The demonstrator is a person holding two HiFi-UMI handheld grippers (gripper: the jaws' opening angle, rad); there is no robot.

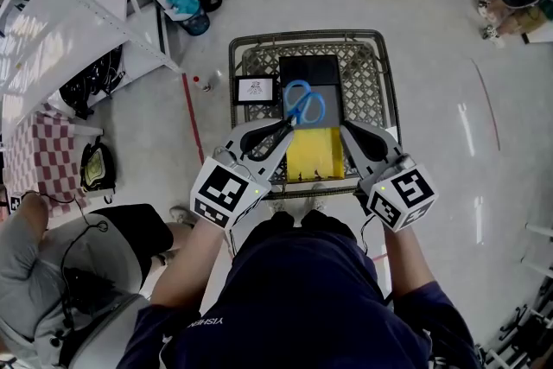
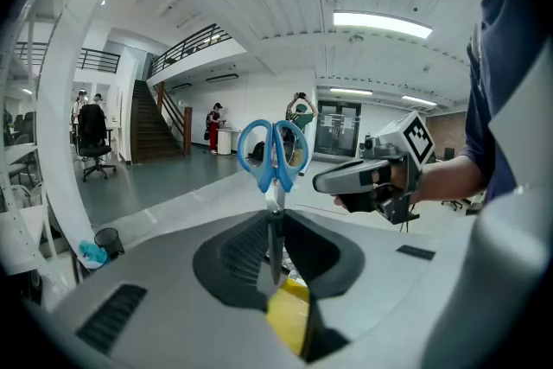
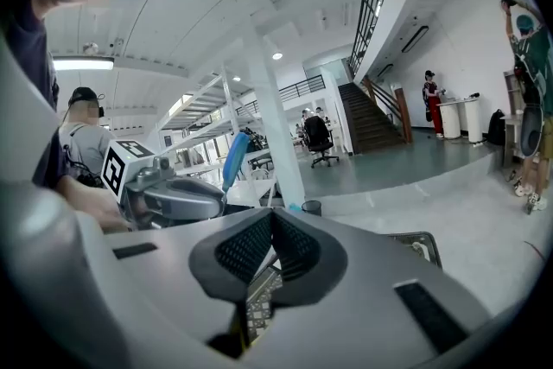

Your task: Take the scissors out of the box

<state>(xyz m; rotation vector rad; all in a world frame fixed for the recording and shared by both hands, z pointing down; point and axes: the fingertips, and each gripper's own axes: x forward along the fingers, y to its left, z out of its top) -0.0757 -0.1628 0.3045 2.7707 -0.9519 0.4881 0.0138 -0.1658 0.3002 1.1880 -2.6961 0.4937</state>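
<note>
Above the box [image 1: 380, 82], the scissors [image 1: 302, 104] hang in the left tongs [image 1: 278, 132]. The tongs are clamped on the steel blades, and the blue handles stand up and away from the person. In the left gripper view the scissors [image 2: 275, 155] rise straight out of the left tongs [image 2: 275, 225], and the handles show against the open hall rather than against any mesh. From that I judge they are lifted off whatever they lay on. In the head view they sit inside the outline of the box, over its middle, so they have not yet crossed its rim.

Beneath them lies a yellow pack [image 1: 314, 153] at the near end. A black case [image 1: 309, 69] lies at the far end. A small framed card [image 1: 255, 89] sits at the left wall of the box. A corner of the yellow pack [image 2: 289, 315] shows low between the left pads.

The right tongs [image 1: 350, 134] hover just beside the scissors on the other side. Their pads are together at the tips with nothing between them, as the right gripper view shows [image 3: 270, 225]. They take no part in the hold.

The grasp and the lift look done. What is left, as I read it, is to carry the scissors past the rim and set them down outside, over the pale floor [image 1: 415, 30].
</note>
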